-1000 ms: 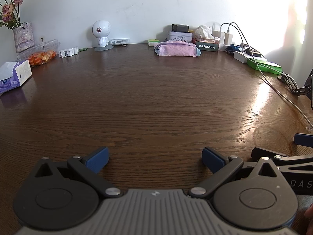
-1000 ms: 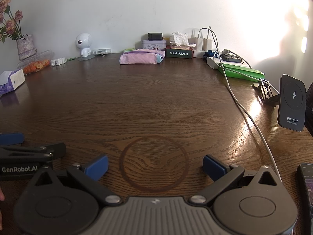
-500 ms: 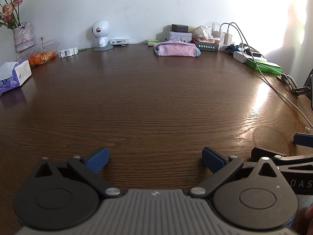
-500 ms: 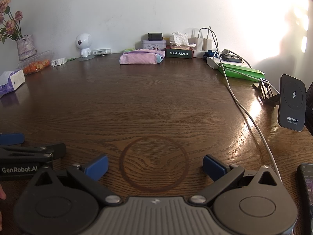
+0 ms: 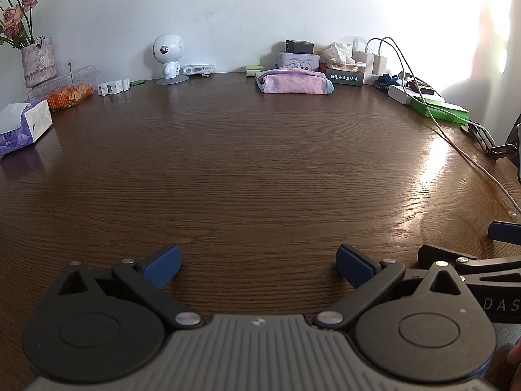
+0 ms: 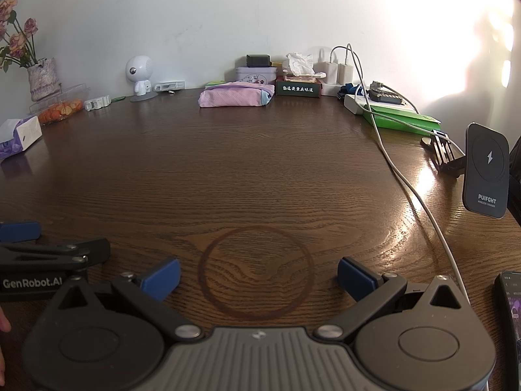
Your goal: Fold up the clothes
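Note:
A folded pink garment with a light blue edge [image 5: 294, 84] lies at the far side of the dark wooden table [image 5: 260, 169]; it also shows in the right wrist view [image 6: 236, 96]. My left gripper [image 5: 259, 265] is open and empty, low over the near table edge. My right gripper [image 6: 259, 277] is open and empty too, over a ring stain. Each gripper shows at the side of the other's view, the right one [image 5: 472, 254] and the left one [image 6: 49, 254]. Both are far from the garment.
Along the back stand a white robot figure [image 5: 167, 58], a vase [image 5: 39, 62], a fruit box [image 5: 65, 89], a tissue box [image 5: 22, 127], tins and chargers. A white cable [image 6: 407, 179], green box [image 6: 400, 119], wireless charger [image 6: 486, 171] and phone [image 6: 509, 319] lie at right.

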A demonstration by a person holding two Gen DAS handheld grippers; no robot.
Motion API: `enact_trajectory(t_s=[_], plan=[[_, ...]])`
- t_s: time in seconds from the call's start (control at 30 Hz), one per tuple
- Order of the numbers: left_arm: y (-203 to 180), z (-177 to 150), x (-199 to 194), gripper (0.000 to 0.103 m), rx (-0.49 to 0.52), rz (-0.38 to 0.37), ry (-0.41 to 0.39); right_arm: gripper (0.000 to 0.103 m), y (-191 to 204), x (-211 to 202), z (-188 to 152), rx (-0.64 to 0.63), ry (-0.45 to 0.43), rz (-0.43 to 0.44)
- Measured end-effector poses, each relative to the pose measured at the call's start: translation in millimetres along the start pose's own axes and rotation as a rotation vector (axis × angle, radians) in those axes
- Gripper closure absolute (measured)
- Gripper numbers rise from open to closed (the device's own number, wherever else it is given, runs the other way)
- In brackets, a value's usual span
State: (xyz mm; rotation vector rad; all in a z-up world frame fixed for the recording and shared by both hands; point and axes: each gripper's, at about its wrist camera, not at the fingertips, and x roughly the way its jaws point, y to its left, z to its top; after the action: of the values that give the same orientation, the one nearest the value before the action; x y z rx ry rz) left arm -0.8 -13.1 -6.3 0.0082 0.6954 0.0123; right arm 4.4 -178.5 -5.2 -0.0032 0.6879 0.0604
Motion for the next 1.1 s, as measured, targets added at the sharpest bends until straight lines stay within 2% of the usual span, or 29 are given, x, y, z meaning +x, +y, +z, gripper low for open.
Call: enact_trajectory(t_s=[0.4, 0.5, 0.6, 0.63, 0.73, 0.87, 0.93, 1.03, 1.07, 1.1], plan=[[-1.4, 1.7, 2.9, 0.0, -0.002, 0.01, -0.001, 0.0, 0.6, 0.0, 1.8, 0.002, 0.0, -0.007], [0.3, 9.3, 2.8, 0.0, 0.039, 0.0, -0.002, 0.0, 1.3, 0.2, 2.4, -0.005, 0.003, 0.001], [5.9, 31.1, 1.1, 0.0, 0.092, -0.041, -0.033, 0.0, -1.1, 2.8, 13.1, -0.053, 0.046, 0.056], [8.5, 43.2, 2.4, 0.0, 0.107, -0.056, -0.052, 0.0, -4.4, 2.7, 21.9, -0.058, 0.048, 0.077], [14.6, 94.4, 30.3, 0.0, 0.161, -0.106, -0.102, 0.0, -18.1, 2.2, 63.6, -0.056, -0.022, 0.123], [22.6, 175.3, 107.1, 0.0, 0.118, -0.129, -0.138, 0.0, -35.3, 40.6, 151.8, -0.074, -0.106, 0.24], [21.2, 205.1, 152.9, 0.001, 0.09, -0.129, -0.064, 0.002, -41.7, 77.8, 191.3, -0.063, -0.092, 0.223], [18.7, 240.2, 213.6, 0.012, 0.049, -0.136, 0.037, 0.016, -47.4, 138.8, 236.5, -0.051, -0.039, 0.177], [18.4, 247.5, 227.0, 0.017, 0.034, -0.13, 0.044, 0.02, -48.3, 160.1, 246.5, -0.051, -0.015, 0.176], [17.7, 254.3, 239.4, 0.017, 0.028, -0.126, 0.048, 0.022, -50.0, 180.4, 254.8, -0.047, 0.009, 0.176]])
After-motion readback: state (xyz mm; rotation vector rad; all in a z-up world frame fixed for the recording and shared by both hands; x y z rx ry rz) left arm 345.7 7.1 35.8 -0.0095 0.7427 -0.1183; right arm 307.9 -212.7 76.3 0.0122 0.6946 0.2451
